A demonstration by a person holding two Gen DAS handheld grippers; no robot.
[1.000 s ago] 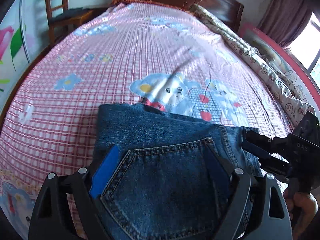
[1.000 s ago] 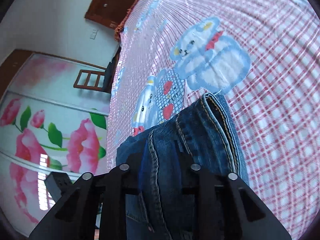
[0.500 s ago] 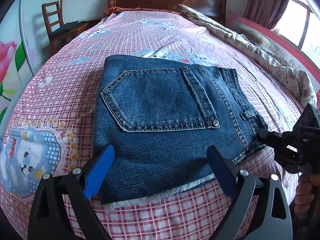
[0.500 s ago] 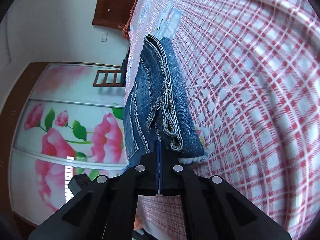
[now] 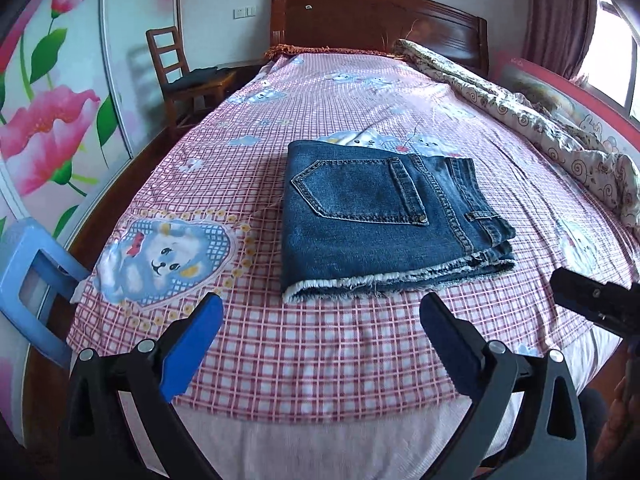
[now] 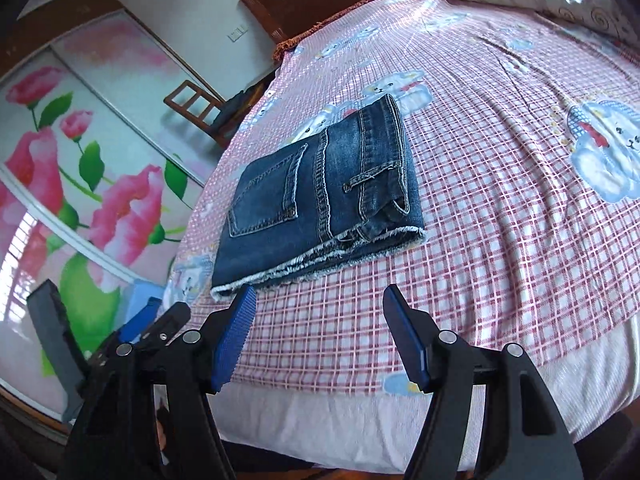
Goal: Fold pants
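Note:
The blue denim pants [image 5: 384, 216] lie folded into a flat rectangle on the bed, back pocket up, frayed hems toward me. They also show in the right wrist view [image 6: 320, 200]. My left gripper [image 5: 320, 312] is open and empty, held back near the foot of the bed, apart from the pants. My right gripper [image 6: 318, 300] is open and empty too, just short of the frayed edge. The right gripper's body shows at the right edge of the left wrist view [image 5: 596, 304].
The bed [image 5: 320, 360] has a pink checked sheet with bear prints. A rolled quilt [image 5: 540, 120] lies along its right side. A wooden chair [image 5: 184, 76] and a blue plastic stool [image 5: 32, 280] stand to the left, by a flowered wardrobe [image 5: 44, 120].
Both grippers let go of the pants and pulled back toward the foot of the bed. The right gripper, shut half a second ago, now stands open. The pants lie folded on the sheet.

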